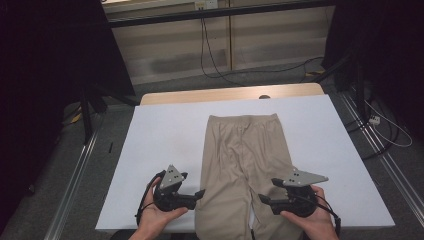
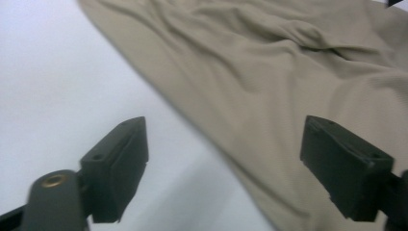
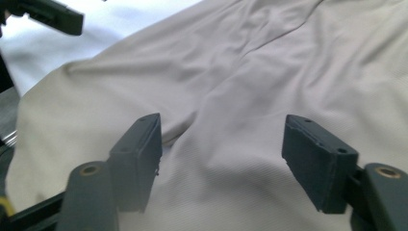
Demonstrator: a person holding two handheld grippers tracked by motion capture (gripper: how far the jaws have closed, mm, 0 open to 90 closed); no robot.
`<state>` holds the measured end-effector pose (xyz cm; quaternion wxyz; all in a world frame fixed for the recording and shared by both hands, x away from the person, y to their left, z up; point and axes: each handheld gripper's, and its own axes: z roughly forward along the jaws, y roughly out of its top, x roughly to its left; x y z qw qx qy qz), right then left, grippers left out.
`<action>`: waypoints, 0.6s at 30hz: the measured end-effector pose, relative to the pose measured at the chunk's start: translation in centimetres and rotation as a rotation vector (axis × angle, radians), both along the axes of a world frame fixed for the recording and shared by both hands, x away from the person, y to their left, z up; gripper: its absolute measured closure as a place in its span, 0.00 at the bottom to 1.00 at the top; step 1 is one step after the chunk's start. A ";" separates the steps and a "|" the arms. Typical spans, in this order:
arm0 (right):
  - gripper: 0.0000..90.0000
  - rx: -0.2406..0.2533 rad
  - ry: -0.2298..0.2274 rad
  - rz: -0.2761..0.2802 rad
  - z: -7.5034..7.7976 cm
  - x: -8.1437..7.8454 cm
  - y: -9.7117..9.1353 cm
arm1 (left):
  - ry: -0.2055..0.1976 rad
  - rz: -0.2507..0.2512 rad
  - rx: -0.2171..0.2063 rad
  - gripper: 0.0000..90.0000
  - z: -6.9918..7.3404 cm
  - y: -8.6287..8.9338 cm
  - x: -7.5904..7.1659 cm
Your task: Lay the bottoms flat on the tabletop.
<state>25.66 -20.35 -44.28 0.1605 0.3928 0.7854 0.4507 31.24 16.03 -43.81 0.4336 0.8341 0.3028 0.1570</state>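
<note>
Beige trousers (image 1: 243, 160) flat on white table (image 1: 160, 150); left gripper (image 1: 200, 194), right gripper (image 1: 262, 199) jaws wide, empty.

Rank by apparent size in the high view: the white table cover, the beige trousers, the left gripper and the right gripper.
1. White table cover, largest.
2. Beige trousers.
3. Left gripper and right gripper: they look about equal, so I leave them unranked.

High view overhead; gripper views close on trousers (image 1: 243, 160).
</note>
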 end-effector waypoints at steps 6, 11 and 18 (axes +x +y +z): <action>0.22 0.041 -0.056 -0.061 0.9 0.3 -1.6 | -0.050 0.045 -0.042 0.10 0.4 1.0 0.2; 0.13 0.059 -0.083 -0.123 1.4 0.6 -2.8 | -0.066 0.079 -0.066 0.06 0.7 1.8 0.7; 0.06 0.067 -0.108 -0.152 1.5 0.6 -4.3 | -0.073 0.129 -0.122 0.06 1.0 3.4 0.8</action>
